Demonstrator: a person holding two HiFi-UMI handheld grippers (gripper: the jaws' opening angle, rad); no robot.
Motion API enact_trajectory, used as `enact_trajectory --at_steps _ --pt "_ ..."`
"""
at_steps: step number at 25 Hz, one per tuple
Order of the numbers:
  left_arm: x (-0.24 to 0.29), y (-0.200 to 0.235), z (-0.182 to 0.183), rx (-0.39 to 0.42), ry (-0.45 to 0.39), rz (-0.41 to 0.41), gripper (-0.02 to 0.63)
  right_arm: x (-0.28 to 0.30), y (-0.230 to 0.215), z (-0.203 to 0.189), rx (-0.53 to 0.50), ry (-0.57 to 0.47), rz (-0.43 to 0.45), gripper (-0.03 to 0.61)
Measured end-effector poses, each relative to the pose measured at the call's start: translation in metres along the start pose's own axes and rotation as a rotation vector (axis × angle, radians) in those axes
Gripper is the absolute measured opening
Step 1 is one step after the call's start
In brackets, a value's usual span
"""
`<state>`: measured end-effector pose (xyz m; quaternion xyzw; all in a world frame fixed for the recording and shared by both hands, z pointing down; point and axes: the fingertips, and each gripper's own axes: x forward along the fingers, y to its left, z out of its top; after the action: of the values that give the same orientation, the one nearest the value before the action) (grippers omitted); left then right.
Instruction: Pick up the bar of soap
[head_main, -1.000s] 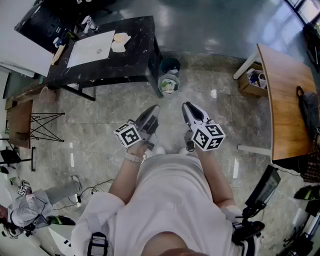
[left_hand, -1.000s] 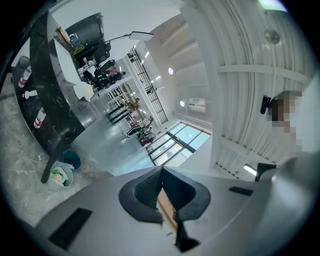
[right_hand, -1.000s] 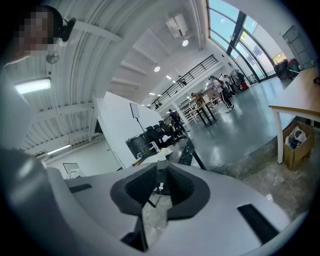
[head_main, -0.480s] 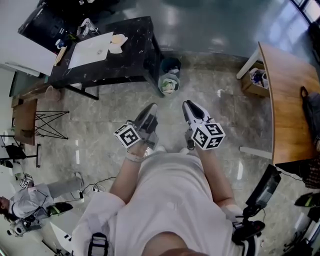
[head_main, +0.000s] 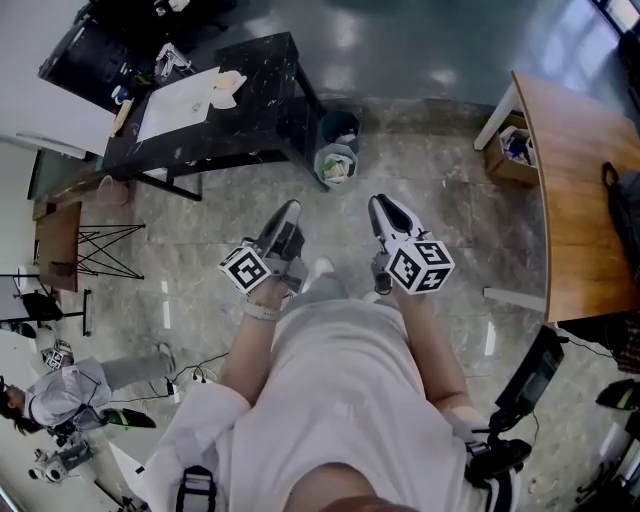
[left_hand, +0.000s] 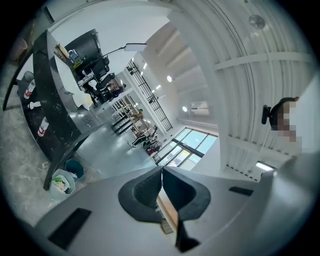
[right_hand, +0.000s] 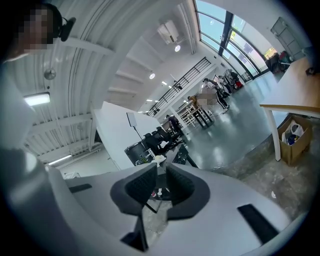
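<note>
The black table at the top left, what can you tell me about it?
The black table has a dark, white-veined top that looks like marble, on slim black legs, standing on the grey stone floor. A white rectangular sheet or basin lies on it, a pale object beside that. A lined waste bin stands by its right corner.

No legible text (in any view)
</note>
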<state>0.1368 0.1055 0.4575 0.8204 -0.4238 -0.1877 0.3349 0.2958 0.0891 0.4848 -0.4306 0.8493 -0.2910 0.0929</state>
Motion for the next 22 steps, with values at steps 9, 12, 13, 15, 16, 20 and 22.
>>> enact_trajectory --at_steps 9,12,13,15,16,20,22 --pt "0.023 -0.007 -0.001 0.002 0.002 -0.032 0.008 -0.001 -0.015 0.018 -0.011 -0.032 -0.019 0.067" --pt "0.03 0.001 0.006 0.0 -0.002 -0.038 0.008 0.009 -0.017 0.021 -0.022 -0.03 -0.021 0.067" --pt "0.032 0.005 0.008 -0.006 -0.004 -0.038 0.008 0.014 -0.019 0.023 -0.026 -0.03 -0.023 0.067" --pt "0.036 0.018 0.011 -0.032 -0.007 -0.029 0.008 0.025 -0.022 0.026 -0.03 -0.026 -0.028 0.067" --pt "0.039 0.025 0.013 -0.041 -0.008 -0.023 0.008 0.031 -0.024 0.027 -0.031 -0.023 -0.03 0.067" --pt "0.055 0.042 0.034 -0.019 -0.017 -0.025 0.008 0.061 -0.026 0.029 -0.036 -0.007 -0.025 0.067" --pt "0.06 0.056 0.043 -0.032 -0.025 -0.02 0.008 0.081 -0.027 0.025 -0.037 0.014 -0.021 0.067"
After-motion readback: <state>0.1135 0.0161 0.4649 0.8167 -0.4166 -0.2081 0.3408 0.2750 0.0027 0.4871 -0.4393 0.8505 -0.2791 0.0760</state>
